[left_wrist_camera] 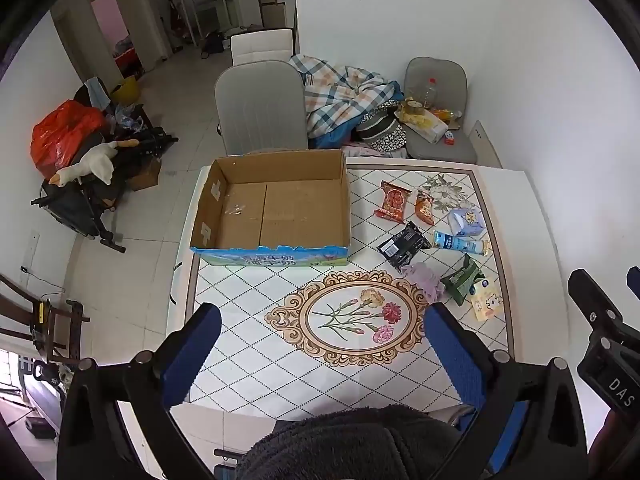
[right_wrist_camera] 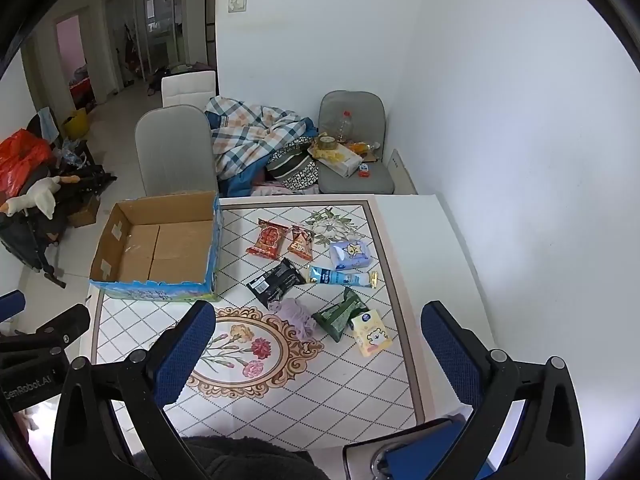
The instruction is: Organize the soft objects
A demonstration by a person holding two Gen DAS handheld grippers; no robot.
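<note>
Right gripper body point(left_wrist_camera: 616, 364), seen right of the left gripper's jaws: white letters "DAS".
Left gripper body point(right_wrist_camera: 30, 376), seen left of the right gripper's jaws: "GenRobot.AI".
Print on the packets and box front: not legible.

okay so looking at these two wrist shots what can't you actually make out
- Print on the black packet and other packs: too small in both views.
- Cardboard box near inner wall: hidden by its own front rim, left wrist view.
- Table's near edge: covered by dark fleece and both open grippers, left gripper, right gripper.
- Purple pouf: partly behind a fingertip.
</note>
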